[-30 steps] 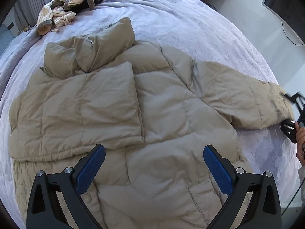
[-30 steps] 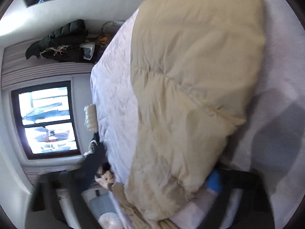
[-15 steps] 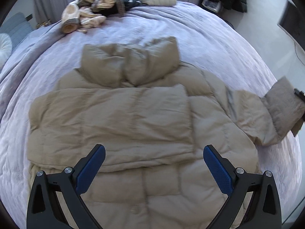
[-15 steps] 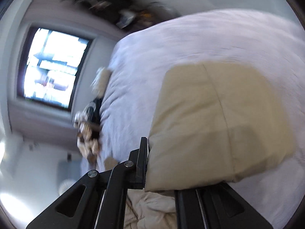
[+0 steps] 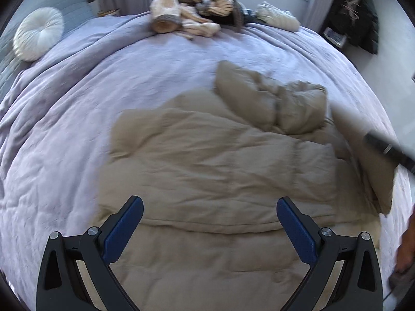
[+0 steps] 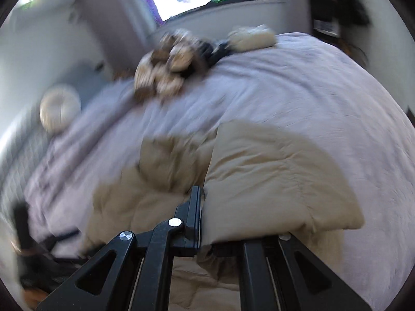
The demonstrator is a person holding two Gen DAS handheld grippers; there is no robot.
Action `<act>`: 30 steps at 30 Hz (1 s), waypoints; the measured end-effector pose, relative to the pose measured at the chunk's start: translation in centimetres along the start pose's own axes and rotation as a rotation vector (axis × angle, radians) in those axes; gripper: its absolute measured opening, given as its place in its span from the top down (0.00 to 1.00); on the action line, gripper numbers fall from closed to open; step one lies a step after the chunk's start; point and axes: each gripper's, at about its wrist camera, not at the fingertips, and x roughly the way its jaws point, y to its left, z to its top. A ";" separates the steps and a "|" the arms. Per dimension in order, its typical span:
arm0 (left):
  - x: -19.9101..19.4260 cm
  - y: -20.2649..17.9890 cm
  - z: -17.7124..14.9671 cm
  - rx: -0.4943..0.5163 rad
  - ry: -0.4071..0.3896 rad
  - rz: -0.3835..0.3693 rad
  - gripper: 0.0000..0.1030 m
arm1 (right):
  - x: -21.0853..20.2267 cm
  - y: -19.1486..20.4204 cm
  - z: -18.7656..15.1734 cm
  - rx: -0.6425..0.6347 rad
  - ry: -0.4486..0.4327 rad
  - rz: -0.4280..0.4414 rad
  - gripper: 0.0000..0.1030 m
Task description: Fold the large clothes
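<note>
A beige puffer jacket (image 5: 220,181) lies spread on the lilac bed, one sleeve folded across its front and the hood (image 5: 272,103) bunched at the far end. My left gripper (image 5: 210,225) is open and empty, hovering above the jacket's lower part. My right gripper (image 6: 205,223) is shut on the cuff of the other sleeve (image 6: 272,181) and holds it lifted over the jacket's right side. In the left wrist view that sleeve (image 5: 373,165) hangs at the right edge with the right gripper's dark body above it.
A pile of striped and dark clothes (image 5: 192,18) and a cream folded jacket (image 5: 277,16) lie at the bed's far edge. A round white cushion (image 5: 39,36) sits at the far left. The lilac bedspread (image 5: 77,129) surrounds the jacket.
My right gripper has lifted the sleeve off the bed and carried it inward over the jacket. My left gripper has swung its view to the left; both views are blurred by motion.
</note>
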 end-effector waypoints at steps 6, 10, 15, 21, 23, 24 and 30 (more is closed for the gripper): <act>0.6 3.1 -0.5 -0.054 0.012 0.011 0.00 | 6.9 4.3 -4.4 -0.069 0.164 -0.079 0.92; 1.2 3.1 -0.7 -0.053 0.026 0.003 0.00 | 9.1 3.6 -6.6 -0.049 0.238 -0.135 0.92; 1.5 2.1 -0.3 -0.043 0.028 -0.026 0.00 | 8.0 3.5 -6.7 -0.042 0.276 -0.192 0.74; 2.1 1.3 0.6 -0.040 0.039 -0.052 0.00 | 1.2 -1.8 -6.8 0.269 0.181 -0.038 0.26; 2.4 1.3 0.9 -0.050 0.043 -0.061 0.00 | 0.0 -5.1 -7.3 0.429 0.139 -0.011 0.26; 2.6 1.3 1.0 -0.063 0.050 -0.071 0.00 | -0.1 -6.6 -7.3 0.491 0.123 -0.011 0.26; 2.8 2.6 1.1 -0.103 0.063 -0.138 0.00 | 2.1 -10.2 -5.9 0.661 0.071 0.014 0.88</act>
